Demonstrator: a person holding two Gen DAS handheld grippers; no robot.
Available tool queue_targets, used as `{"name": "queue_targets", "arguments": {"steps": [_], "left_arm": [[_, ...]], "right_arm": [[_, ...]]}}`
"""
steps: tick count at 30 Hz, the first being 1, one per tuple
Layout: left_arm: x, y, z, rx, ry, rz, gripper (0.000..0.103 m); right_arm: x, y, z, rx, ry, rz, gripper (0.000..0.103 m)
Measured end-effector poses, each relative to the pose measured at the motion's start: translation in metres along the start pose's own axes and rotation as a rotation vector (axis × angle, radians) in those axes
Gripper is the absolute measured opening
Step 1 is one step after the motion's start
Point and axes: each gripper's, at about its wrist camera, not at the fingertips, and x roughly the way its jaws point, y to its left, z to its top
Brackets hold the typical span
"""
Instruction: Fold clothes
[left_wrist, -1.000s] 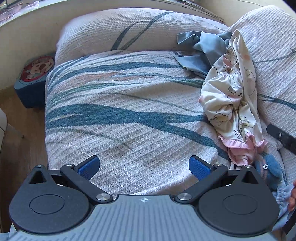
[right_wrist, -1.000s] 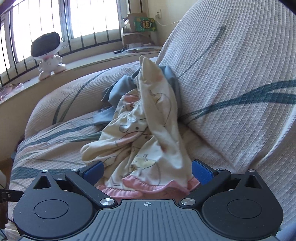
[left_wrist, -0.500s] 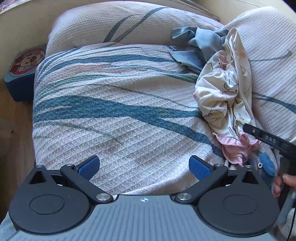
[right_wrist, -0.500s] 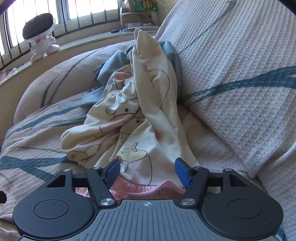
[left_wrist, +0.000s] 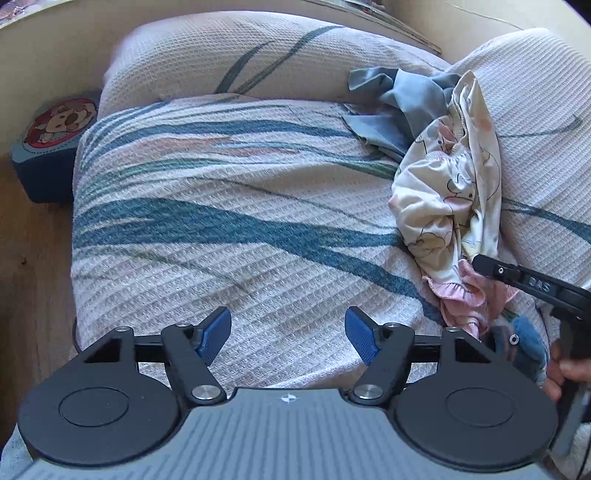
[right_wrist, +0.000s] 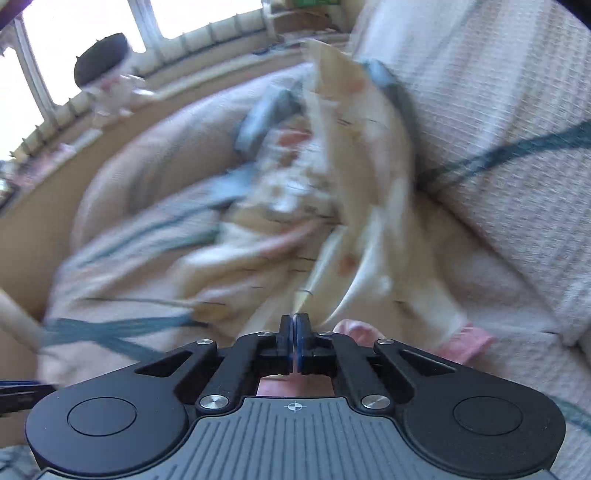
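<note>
A cream cartoon-print garment with pink ruffles (left_wrist: 450, 199) lies crumpled at the right of a sofa seat, against the backrest. A grey-blue garment (left_wrist: 399, 110) lies behind it. My left gripper (left_wrist: 288, 336) is open and empty over the bare seat, left of the clothes. My right gripper (right_wrist: 294, 325) is shut on a fold of the cream garment (right_wrist: 354, 229); that view is blurred by motion. The right gripper (left_wrist: 491, 267) also shows in the left wrist view, at the garment's lower part near the pink ruffle.
The sofa has a waffle cover with teal streaks (left_wrist: 221, 221). A blue plush toy (left_wrist: 521, 339) lies below the clothes. A blue cartoon stool (left_wrist: 55, 144) stands on the floor at left. A robot toy (right_wrist: 107, 81) sits on the windowsill.
My right gripper has closed from open onto the cream garment and is moving, blurring its view. My left gripper has narrowed a little and stays open over the seat.
</note>
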Motion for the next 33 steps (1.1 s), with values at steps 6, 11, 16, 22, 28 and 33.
{"name": "queue_targets", "arguments": {"steps": [6, 11, 16, 22, 28, 33], "left_arm": [[-0.012, 0.007, 0.000, -0.002, -0.023, 0.043, 0.073], [-0.012, 0.008, -0.002, 0.001, -0.011, 0.054, 0.090], [-0.008, 0.000, -0.003, 0.039, 0.004, 0.059, 0.103], [-0.006, -0.001, -0.002, 0.049, 0.005, 0.055, 0.103], [0.001, -0.024, 0.026, 0.127, -0.016, -0.036, 0.103], [0.033, -0.077, 0.069, 0.292, -0.033, -0.121, 0.101]], "right_arm": [[-0.008, 0.049, -0.005, -0.086, 0.009, 0.100, 0.000], [-0.006, 0.047, -0.002, -0.130, -0.007, 0.019, 0.015], [-0.011, 0.036, 0.001, -0.174, -0.037, -0.066, 0.043], [0.005, 0.030, 0.016, -0.224, -0.046, -0.114, 0.056], [0.028, 0.032, 0.032, -0.218, -0.028, -0.090, 0.056], [0.011, 0.002, 0.041, -0.142, -0.086, -0.134, 0.059]]}}
